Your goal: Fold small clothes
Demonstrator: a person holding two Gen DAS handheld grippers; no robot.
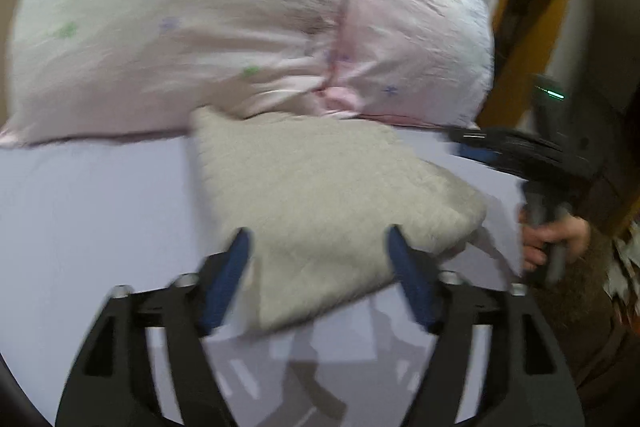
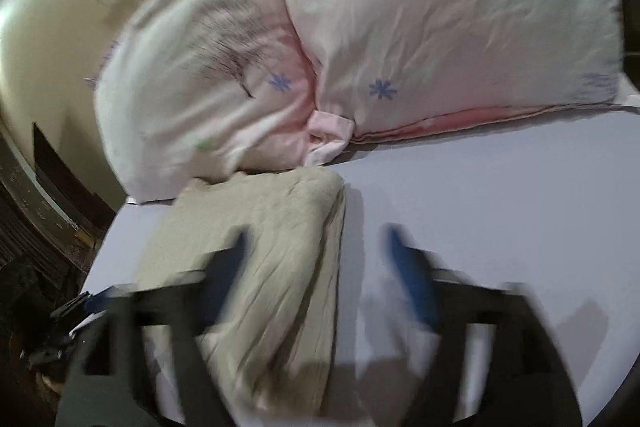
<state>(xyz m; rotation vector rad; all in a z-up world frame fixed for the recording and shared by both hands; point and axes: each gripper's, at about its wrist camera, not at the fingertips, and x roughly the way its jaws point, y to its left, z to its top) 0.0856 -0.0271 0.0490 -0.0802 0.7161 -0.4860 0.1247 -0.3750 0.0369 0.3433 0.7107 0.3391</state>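
A folded beige garment (image 1: 320, 203) lies on the pale lilac sheet (image 1: 88, 211). My left gripper (image 1: 318, 243) is open, its blue-padded fingers spread just above the garment's near edge, holding nothing. In the left wrist view my right gripper (image 1: 472, 139) shows at the far right, held by a hand (image 1: 548, 239). In the right wrist view the garment (image 2: 272, 259) lies left of centre. My right gripper (image 2: 316, 243) is open and blurred; its left finger is over the garment, its right finger over bare sheet (image 2: 500, 211).
Two pale pink pillows with small star prints (image 1: 208, 23) (image 2: 420, 19) lie behind the garment, touching its far edge. The bed edge and dark furniture (image 2: 44, 211) are at the left in the right wrist view. An orange wooden frame (image 1: 536, 7) stands beyond the bed.
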